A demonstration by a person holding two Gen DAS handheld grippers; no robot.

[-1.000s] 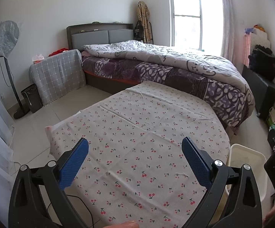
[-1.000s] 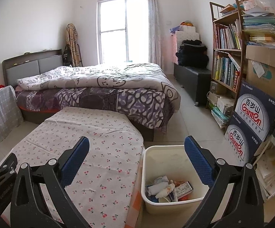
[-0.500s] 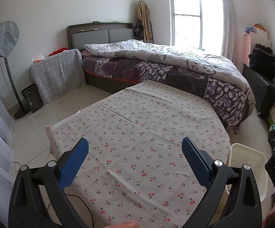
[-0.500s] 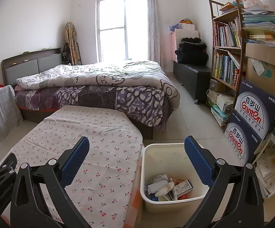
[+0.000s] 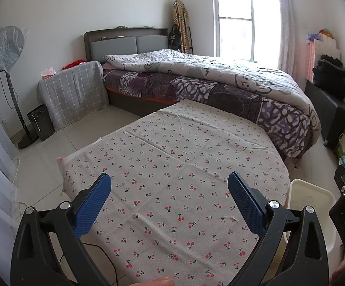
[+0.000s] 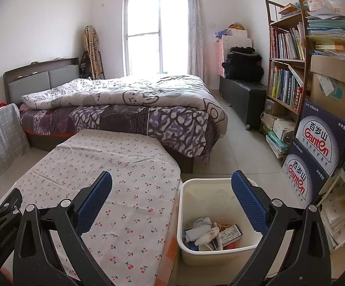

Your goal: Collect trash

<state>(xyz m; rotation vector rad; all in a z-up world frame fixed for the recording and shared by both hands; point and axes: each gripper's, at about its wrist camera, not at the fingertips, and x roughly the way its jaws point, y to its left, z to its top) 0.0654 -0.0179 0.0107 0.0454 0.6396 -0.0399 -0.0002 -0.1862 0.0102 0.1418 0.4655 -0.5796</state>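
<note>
The trash (image 6: 210, 234) — crumpled wrappers and a small carton — lies in the bottom of the white bin (image 6: 184, 217), at 6 o'clock in the right wrist view, touching the right edge of the cherry-print tablecloth (image 5: 172, 178). Across the last second nothing has been added or removed; both views have only drifted slightly. No loose item shows on the cloth, so collection appears complete, or the search must move elsewhere. The right gripper (image 6: 171, 196) hangs above the bin, fingers spread wide, holding nothing. The left gripper (image 5: 169, 199) — equally wide and empty — hovers over the cloth, bed (image 5: 220, 81) at 12 o'clock.
</note>
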